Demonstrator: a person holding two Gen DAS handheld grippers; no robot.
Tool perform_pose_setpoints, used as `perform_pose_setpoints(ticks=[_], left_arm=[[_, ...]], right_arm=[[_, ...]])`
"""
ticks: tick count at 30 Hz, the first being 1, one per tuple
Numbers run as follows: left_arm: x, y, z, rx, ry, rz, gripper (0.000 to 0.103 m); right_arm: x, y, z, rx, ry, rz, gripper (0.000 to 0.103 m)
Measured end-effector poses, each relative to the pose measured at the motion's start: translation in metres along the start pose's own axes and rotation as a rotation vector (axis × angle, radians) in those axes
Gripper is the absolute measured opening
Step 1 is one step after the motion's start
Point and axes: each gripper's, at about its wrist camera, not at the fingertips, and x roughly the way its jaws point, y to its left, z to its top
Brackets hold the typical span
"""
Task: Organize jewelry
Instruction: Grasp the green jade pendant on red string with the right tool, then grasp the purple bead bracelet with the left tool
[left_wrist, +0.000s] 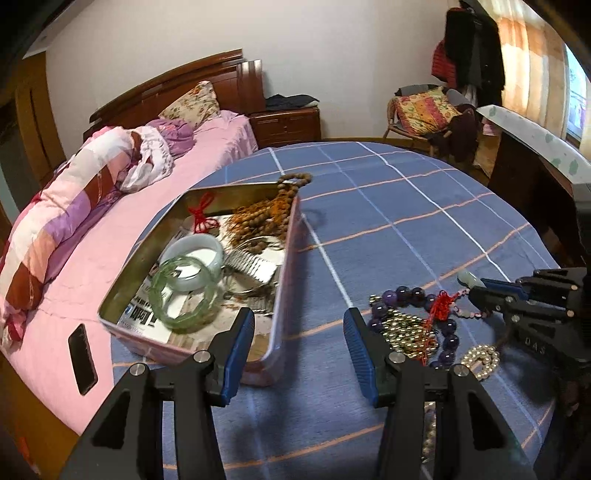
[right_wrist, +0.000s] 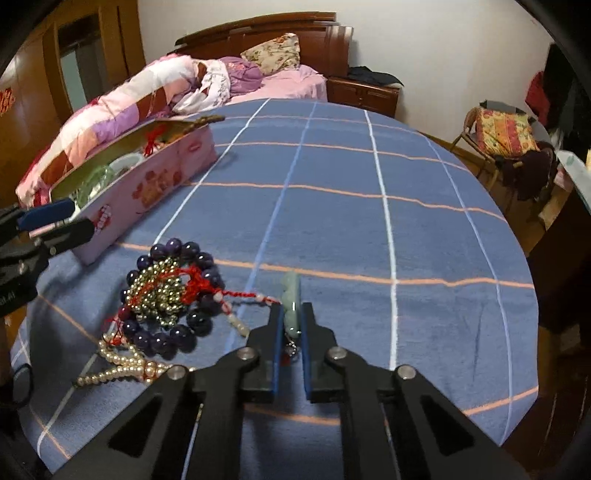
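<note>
My right claw (right_wrist: 291, 317) is clamped on the pale jade pendant (right_wrist: 291, 295), lower centre of the right wrist frame; its red cord (right_wrist: 240, 294) trails left to the jewelry pile. Pile sits lower left there: purple bead bracelet (right_wrist: 173, 295) ringed around a gold bead strand (right_wrist: 162, 288), pearl strand (right_wrist: 122, 369) just below it. All on the blue checked tablecloth (right_wrist: 332, 221).

My left claw (left_wrist: 299, 328) hangs wide open, holding nothing, bottom centre of the left wrist frame, at the near right corner of the pink tin box (left_wrist: 280, 295). Inside the box: green bangle (left_wrist: 184, 295) leaning on a white jade bangle (left_wrist: 195, 258), brown wooden beads (left_wrist: 266, 214) spilling over the far rim, red knot (left_wrist: 201, 214). Black phone (left_wrist: 83, 354) on the pink bed (left_wrist: 92, 258), lower left.
</note>
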Motion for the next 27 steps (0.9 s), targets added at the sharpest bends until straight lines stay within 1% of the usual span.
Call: perform_pose_setpoints(ticks=[5,9,16,19,21,23,25,27], left_arm=[[0.003,-0.010,0.005,0.031,-0.005,-0.005,0.051],[0.004,-0.010,0.010,0.025,-0.004,-0.012,0.051],[0.003,-0.018,0.017,0.050,-0.019,-0.009,0.051],[0.004,-0.032,0.019,0.085,-0.018,-0.036,0.051],[0.010,-0.038,0.020,0.098,-0.005,-0.069,0.051],[0.021,-0.042,0.021,0.105,0.025,-0.075,0.051],[0.034,-0.043,0.022,0.096,0.062,-0.102,0.051],[0.042,-0.044,0.022,0.096,0.086,-0.113,0.051]], right_arm=[[-0.009,-0.015,0.004,0.033,-0.032,-0.024,0.011],[-0.017,-0.032,0.007,0.064,-0.051,-0.046,0.011],[-0.030,-0.046,0.006,0.101,-0.089,-0.046,0.011],[-0.034,-0.048,0.009,0.106,-0.099,-0.039,0.011],[-0.033,-0.048,0.009,0.106,-0.099,-0.030,0.011],[-0.032,-0.045,0.007,0.102,-0.095,-0.021,0.011],[-0.029,-0.042,0.005,0.097,-0.090,-0.012,0.011],[-0.028,-0.040,0.004,0.098,-0.089,-0.004,0.011]])
